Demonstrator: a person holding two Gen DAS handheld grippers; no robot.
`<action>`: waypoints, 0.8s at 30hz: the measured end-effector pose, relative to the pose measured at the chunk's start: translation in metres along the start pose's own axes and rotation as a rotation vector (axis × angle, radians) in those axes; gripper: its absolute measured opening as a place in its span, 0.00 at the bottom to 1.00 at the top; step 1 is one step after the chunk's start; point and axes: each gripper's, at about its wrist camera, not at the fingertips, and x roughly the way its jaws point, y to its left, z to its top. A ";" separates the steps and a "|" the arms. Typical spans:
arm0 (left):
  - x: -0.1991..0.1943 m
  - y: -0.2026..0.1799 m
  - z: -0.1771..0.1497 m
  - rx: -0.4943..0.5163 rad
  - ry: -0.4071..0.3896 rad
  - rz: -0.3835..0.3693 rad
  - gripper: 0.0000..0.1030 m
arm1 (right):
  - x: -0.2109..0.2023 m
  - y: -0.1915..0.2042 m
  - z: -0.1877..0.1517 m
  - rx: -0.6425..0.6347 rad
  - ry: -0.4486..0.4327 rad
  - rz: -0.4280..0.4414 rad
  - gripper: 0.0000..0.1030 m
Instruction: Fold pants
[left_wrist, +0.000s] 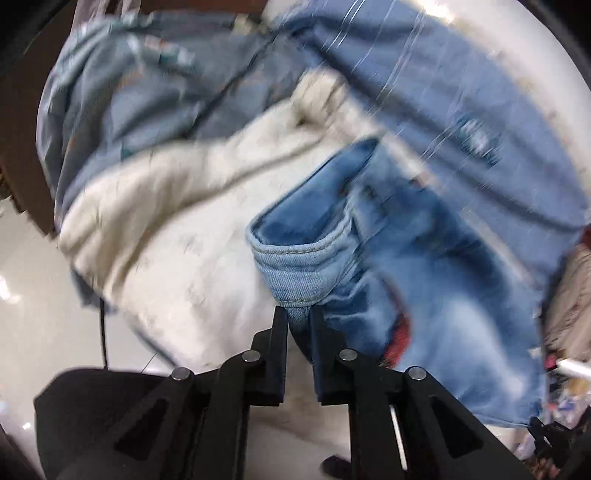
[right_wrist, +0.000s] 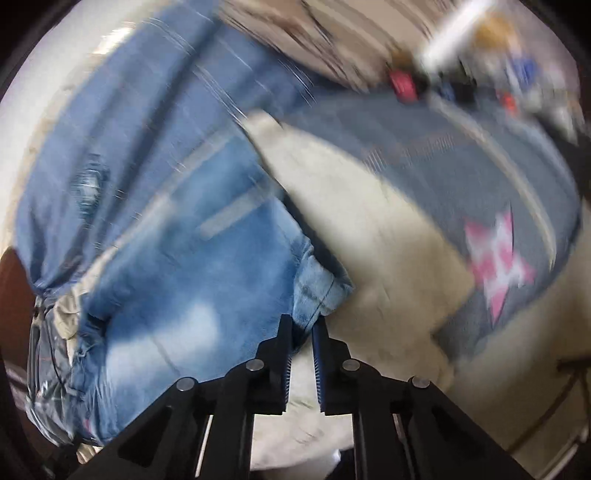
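Observation:
Light blue washed denim pants (left_wrist: 424, 266) lie on a cream blanket (left_wrist: 177, 206). In the left wrist view my left gripper (left_wrist: 298, 314) is shut on a stitched hem corner of the pants (left_wrist: 291, 266), with denim pinched between the black fingers. The right wrist view shows the same pants (right_wrist: 192, 266) stretching left, and my right gripper (right_wrist: 303, 323) is shut on another denim hem edge (right_wrist: 317, 291). Both pictures are blurred.
A blue-grey patterned quilt (left_wrist: 147, 92) lies beyond the cream blanket; in the right wrist view it bears a pink star (right_wrist: 496, 258). Pale glossy floor (left_wrist: 33, 302) shows at the left. Cluttered small items (right_wrist: 461, 74) sit far back. A dark sleeve (left_wrist: 92, 424) is below the left gripper.

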 end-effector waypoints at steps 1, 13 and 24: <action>0.010 0.006 -0.001 -0.014 0.044 0.038 0.15 | 0.008 -0.005 -0.003 0.011 0.028 -0.018 0.19; -0.040 -0.043 0.031 0.120 -0.236 -0.042 0.72 | -0.038 0.053 0.021 -0.158 -0.172 0.145 0.76; 0.051 -0.069 0.030 0.306 0.022 0.089 0.78 | 0.034 0.054 0.026 -0.181 0.040 0.066 0.75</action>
